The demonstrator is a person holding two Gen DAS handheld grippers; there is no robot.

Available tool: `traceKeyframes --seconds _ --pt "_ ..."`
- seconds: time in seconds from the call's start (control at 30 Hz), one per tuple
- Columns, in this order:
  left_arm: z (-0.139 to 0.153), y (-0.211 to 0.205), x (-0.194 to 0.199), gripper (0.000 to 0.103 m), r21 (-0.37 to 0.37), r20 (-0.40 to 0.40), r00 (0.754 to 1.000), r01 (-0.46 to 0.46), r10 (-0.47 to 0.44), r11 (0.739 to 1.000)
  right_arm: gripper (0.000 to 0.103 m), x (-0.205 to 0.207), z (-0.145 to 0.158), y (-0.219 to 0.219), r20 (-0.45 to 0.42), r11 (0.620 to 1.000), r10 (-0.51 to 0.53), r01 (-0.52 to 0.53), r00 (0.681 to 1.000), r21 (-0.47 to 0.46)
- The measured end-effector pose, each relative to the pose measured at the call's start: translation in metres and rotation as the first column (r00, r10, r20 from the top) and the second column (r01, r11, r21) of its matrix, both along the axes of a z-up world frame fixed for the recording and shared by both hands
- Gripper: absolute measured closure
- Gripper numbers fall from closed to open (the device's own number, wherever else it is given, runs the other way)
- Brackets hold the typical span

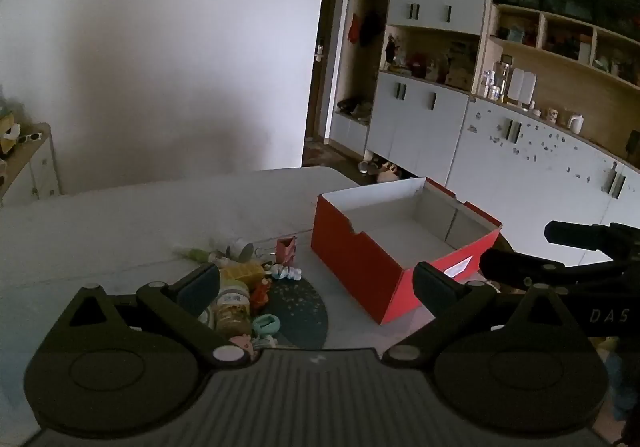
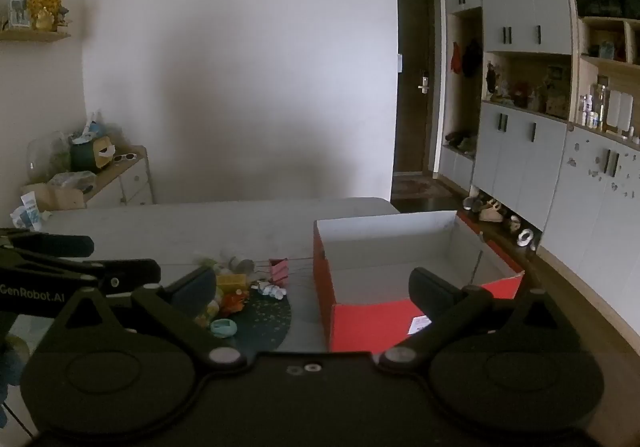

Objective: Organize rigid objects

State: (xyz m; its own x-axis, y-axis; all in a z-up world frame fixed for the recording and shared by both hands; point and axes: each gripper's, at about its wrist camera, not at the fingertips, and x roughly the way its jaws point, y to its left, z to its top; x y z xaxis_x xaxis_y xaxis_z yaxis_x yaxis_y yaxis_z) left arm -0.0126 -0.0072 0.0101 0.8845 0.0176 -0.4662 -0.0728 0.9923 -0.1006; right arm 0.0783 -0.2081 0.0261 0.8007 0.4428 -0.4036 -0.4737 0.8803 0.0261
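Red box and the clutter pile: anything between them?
No object: in both wrist views a bare strip of table separates the red box from the clutter pile; the dark mat's edge stops short.

red box [image 1: 360, 267]: open, empty | small items [image 1: 244, 287]: heaped left, on dark mat [image 1: 304, 311]

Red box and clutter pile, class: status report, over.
Left gripper and right gripper open, nothing held. Red box empty, clutter pile untouched on the table. Nothing in the way.
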Motion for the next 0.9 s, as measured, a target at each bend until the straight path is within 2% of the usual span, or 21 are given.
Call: traceKeyframes --seconds 0.9 --pt "-0.0002 0.0013 0.0047 0.0 -0.003 -0.003 1.0 -0.017 0.017 1.0 0.0 0.0026 -0.0047 0.0091 -0.008 1.0 0.0 0.0 1.0 0.002"
